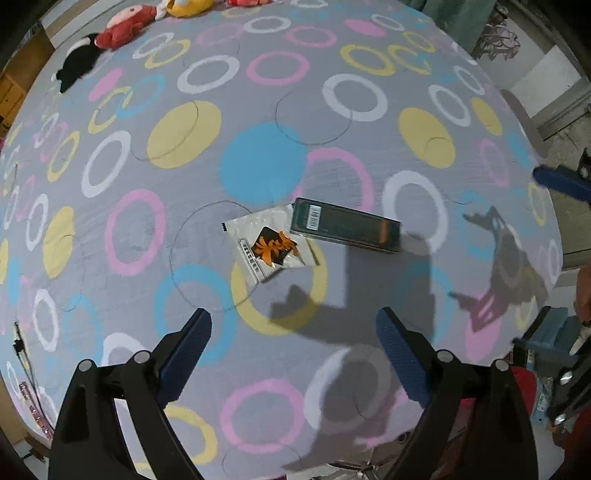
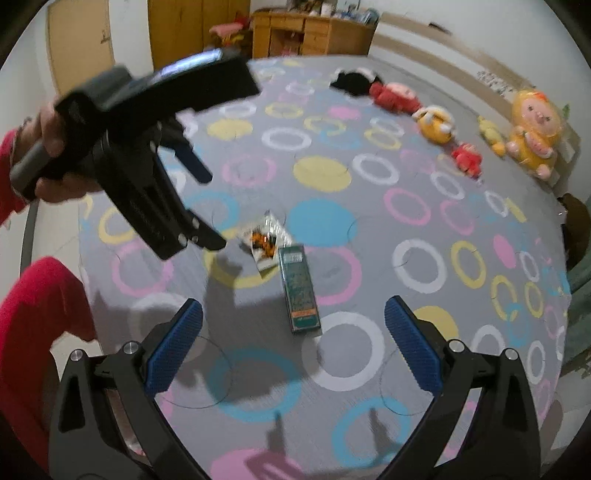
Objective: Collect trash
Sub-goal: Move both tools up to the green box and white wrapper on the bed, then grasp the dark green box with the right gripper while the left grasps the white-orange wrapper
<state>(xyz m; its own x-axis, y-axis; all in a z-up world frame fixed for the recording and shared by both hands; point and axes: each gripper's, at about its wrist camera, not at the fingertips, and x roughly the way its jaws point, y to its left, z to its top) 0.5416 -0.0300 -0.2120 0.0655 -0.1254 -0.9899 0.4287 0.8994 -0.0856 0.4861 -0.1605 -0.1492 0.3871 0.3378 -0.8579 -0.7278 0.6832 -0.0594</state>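
A silver snack wrapper [image 1: 271, 242] with an orange and black print lies flat on the patterned cloth, touching a dark green box [image 1: 345, 229] to its right. My left gripper [image 1: 293, 325] is open and empty, hovering just short of the wrapper. In the right wrist view the green box [image 2: 299, 290] lies lengthwise ahead, with the wrapper [image 2: 266, 242] beyond it. My right gripper [image 2: 293, 314] is open and empty, near the box's close end. The left gripper [image 2: 207, 206] shows there at upper left, held in a hand over the wrapper.
The grey cloth with coloured rings [image 1: 258, 110] covers a wide surface. Plush toys [image 2: 432, 122] line its far side, with a black one [image 1: 77, 64] among them. A wooden cabinet [image 2: 310, 33] stands behind. The surface's edge [image 1: 546, 177] drops off at right.
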